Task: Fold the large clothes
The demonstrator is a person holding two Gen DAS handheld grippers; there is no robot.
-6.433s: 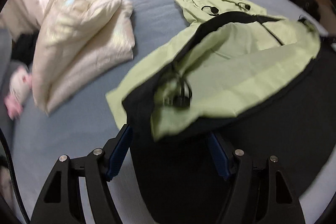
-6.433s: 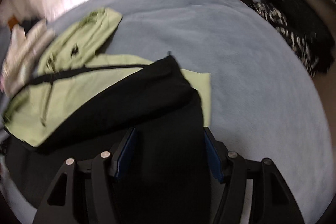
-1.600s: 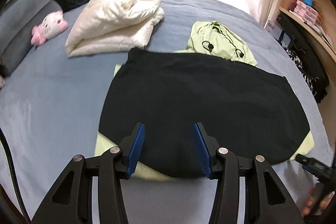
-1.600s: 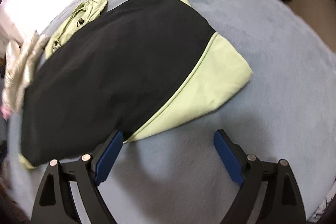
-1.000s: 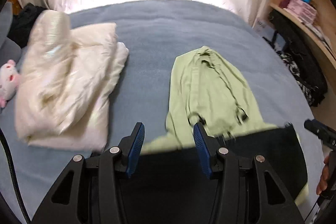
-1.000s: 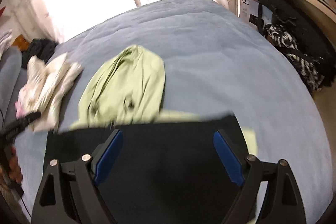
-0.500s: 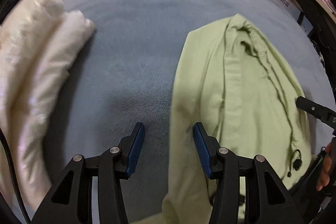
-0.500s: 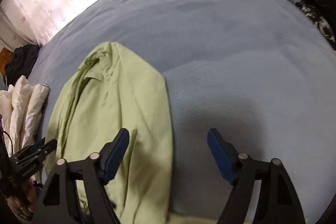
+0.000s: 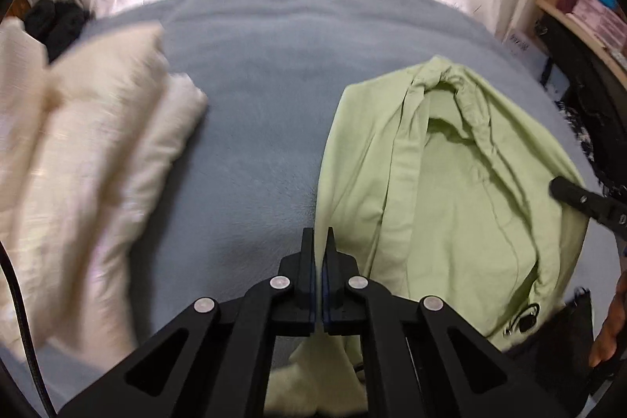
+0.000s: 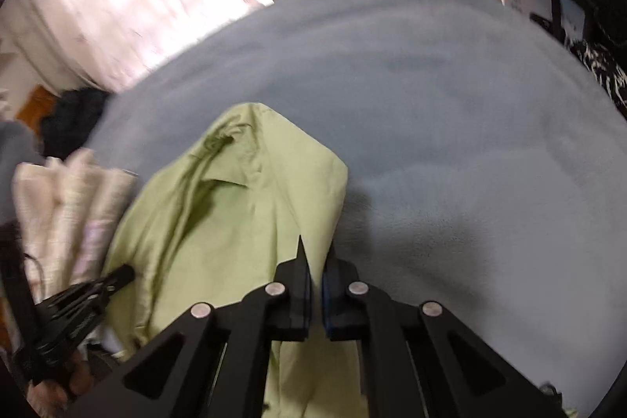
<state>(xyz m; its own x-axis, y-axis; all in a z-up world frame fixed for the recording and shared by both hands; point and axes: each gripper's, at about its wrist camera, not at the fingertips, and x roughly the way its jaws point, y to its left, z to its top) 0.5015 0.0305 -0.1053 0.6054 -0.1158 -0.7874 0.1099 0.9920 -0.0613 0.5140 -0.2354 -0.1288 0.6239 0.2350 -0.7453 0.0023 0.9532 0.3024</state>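
Green hood [image 9: 462, 183] of jacket lies flat on grey-blue bed [image 9: 254, 85], toward bed's right edge in left wrist view. Left gripper [image 9: 318, 241] jaws just closed, pinching hood's left edge. Cream bundle [image 9: 78, 163] near bed's left edge; right gripper's tip enters from right.

Right wrist view: right gripper [image 10: 315, 257] jaws just closed on hood's right edge; bare bed beyond.
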